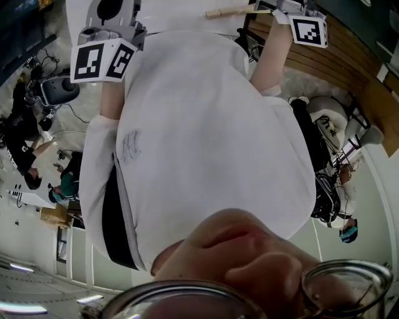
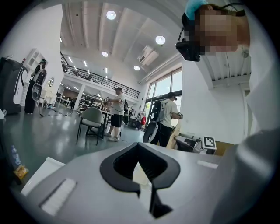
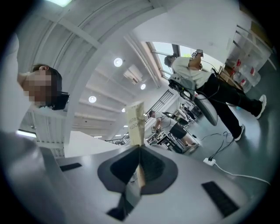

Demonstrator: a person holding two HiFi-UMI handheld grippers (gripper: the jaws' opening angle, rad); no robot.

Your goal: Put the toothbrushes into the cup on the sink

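A cream, flat, printed toothbrush pack stands up from between the jaws of my right gripper, which is shut on it. In the head view the same pack is a beige stick at the top edge, beside the right gripper and its marker cube. My left gripper points out into the hall with its tips together; a pale sliver shows low between its pads and I cannot tell what it is. In the head view the left gripper is held up at the top left. No cup or sink is in view.
The person's white shirt fills the head view. Out in the hall stand a chair, two standing people and golf bags. A white cable and socket strip lie on the floor. Wooden panelling runs at the right.
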